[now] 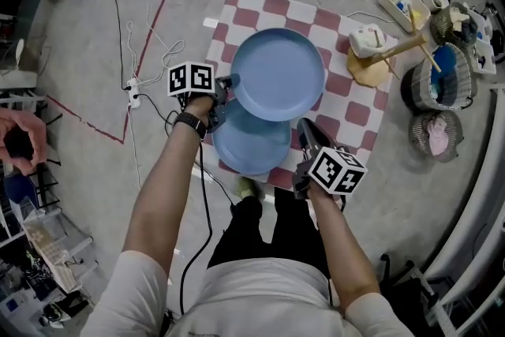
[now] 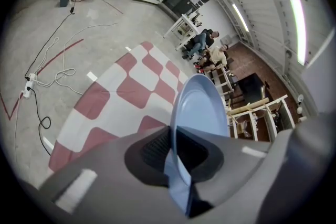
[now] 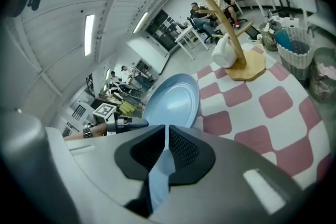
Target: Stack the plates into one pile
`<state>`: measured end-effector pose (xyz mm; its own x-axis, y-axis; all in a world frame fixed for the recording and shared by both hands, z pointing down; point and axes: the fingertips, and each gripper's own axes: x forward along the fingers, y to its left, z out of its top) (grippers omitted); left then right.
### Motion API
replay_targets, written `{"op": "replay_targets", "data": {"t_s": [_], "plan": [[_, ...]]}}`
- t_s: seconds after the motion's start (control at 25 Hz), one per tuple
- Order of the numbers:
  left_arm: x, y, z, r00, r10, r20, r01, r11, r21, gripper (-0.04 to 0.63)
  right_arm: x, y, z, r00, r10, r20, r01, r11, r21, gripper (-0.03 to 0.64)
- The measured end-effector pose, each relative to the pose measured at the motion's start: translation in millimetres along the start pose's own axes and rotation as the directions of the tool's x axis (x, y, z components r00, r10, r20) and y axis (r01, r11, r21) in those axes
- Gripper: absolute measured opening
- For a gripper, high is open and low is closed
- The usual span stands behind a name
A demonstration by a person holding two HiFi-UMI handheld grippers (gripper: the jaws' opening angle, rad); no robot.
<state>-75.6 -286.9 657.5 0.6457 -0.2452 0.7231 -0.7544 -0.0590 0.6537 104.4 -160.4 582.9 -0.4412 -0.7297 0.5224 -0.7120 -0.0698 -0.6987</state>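
**Head view.** Two plain light-blue round plates with raised rims. The upper plate (image 1: 278,73) is held off the surface. The left hand-held gripper (image 1: 226,84) is clamped on its left rim and the right hand-held gripper (image 1: 304,129) on its near-right rim. It partly overlaps the lower plate (image 1: 248,146), which lies flat on a red-and-white checked cloth (image 1: 355,102). The cloth is spread on a grey floor (image 1: 79,59) crossed by red tape lines and a cable running to a power strip (image 1: 132,91). At the cloth's far-right corner stands a wooden stand (image 1: 371,63) carrying a white mug (image 1: 364,39). Baskets (image 1: 442,79) sit beside it, off the cloth.

**Left gripper view.** The jaws are closed on the upper plate's rim. The plate (image 2: 197,107) is seen nearly edge-on above the cloth (image 2: 121,97).

**Right gripper view.** The jaws pinch the same plate's rim. Its face (image 3: 173,99) shows beyond them, with the left hand-held gripper (image 3: 128,122) at its far edge. The stand (image 3: 231,44) and mug (image 3: 223,52) rise behind. The room is a long hall with strip lights.
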Motion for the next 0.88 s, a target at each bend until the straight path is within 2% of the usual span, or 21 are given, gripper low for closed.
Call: {"op": "replay_targets", "data": {"t_s": [0.36, 0.88], "plan": [[-42, 8, -55, 1.0, -0.014, -0.008, 0.014, 1.0, -0.009, 0.031, -28, 32, -26, 1.0, 0.004, 0.017, -0.004, 0.999, -0.033, 0.034], [-77, 49, -131, 1.0, -0.004, -0.029, 0.002, 0.999, -0.053, 0.034, -47, 55, -74, 1.0, -0.012, 0.006, 0.012, 0.999, -0.051, 0.034]]}}
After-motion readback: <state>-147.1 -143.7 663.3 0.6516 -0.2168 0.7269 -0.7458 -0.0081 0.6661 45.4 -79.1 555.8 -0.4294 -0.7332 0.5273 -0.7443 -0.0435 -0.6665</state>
